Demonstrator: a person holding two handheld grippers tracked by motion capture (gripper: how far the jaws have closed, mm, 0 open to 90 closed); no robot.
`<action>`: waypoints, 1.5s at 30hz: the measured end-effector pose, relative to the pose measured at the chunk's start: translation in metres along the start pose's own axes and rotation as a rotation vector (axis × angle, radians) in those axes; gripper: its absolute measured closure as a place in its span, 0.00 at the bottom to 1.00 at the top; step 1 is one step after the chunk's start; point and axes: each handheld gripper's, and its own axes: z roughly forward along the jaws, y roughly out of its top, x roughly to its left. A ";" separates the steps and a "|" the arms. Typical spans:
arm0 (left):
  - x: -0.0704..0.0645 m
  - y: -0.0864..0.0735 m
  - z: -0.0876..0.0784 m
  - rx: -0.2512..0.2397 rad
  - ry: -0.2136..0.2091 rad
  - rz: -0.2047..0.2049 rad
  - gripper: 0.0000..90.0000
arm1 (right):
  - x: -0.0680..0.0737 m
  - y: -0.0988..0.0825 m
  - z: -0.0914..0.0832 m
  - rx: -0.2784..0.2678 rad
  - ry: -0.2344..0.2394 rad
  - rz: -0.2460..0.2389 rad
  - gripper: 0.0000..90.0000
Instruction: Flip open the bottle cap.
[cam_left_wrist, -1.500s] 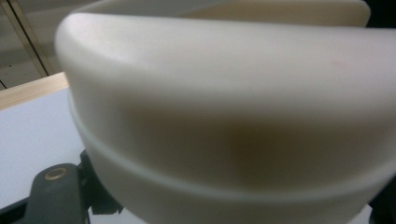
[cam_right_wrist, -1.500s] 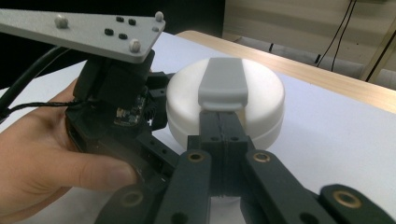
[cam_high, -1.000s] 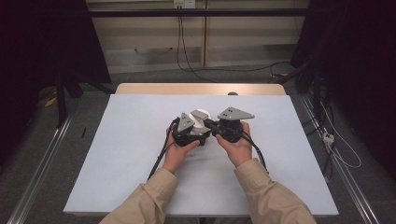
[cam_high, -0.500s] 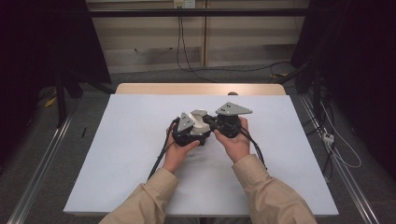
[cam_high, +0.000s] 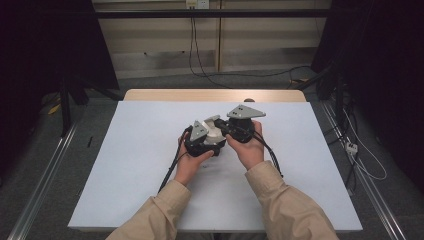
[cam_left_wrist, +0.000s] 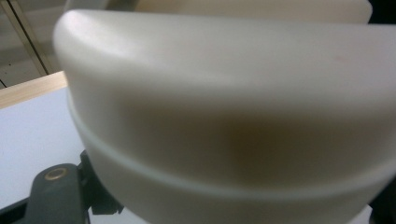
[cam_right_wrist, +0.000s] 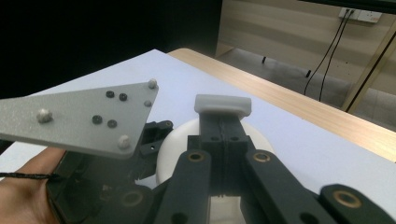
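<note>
Change since the earlier frames: little; both hands stay together over the middle of the table, and the right gripper sits a shade nearer the left one.
Table (cam_high: 125, 165): pale blue-white top with a wooden strip along its far edge.
Cream object (cam_high: 216, 132): a rounded, off-white piece held above the table's centre, between the two grippers; its exact kind cannot be told.
Left gripper (cam_high: 212, 142): held in the left hand (cam_high: 190, 162), grey three-cornered plate on top; in the left gripper view the cream object (cam_left_wrist: 233, 116) lies right against the camera, blurred.
Left jaws: closed; the pads themselves are hidden behind the cream object, so whether they pinch it cannot be told.
Right gripper (cam_high: 220, 126): held in the right hand (cam_high: 250, 150), pointing toward the left gripper.
Right jaws: closed together, the two black jaws meeting in the right gripper view, tips (cam_right_wrist: 223, 108) capped in white and resting above the cream object (cam_right_wrist: 175, 149); a grip on it cannot be confirmed.
Cables (cam_high: 170, 172): black, trailing from the grippers toward the near edge.
</note>
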 end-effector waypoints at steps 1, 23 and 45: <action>0.000 0.000 0.000 0.000 0.000 0.000 0.21 | 0.000 0.001 0.001 -0.002 0.000 0.000 1.00; 0.000 0.000 0.000 0.002 0.002 0.001 0.21 | 0.001 0.011 0.011 -0.014 -0.009 -0.027 1.00; 0.001 0.000 0.000 0.004 0.010 0.012 0.21 | 0.001 0.018 0.021 -0.020 -0.022 -0.050 1.00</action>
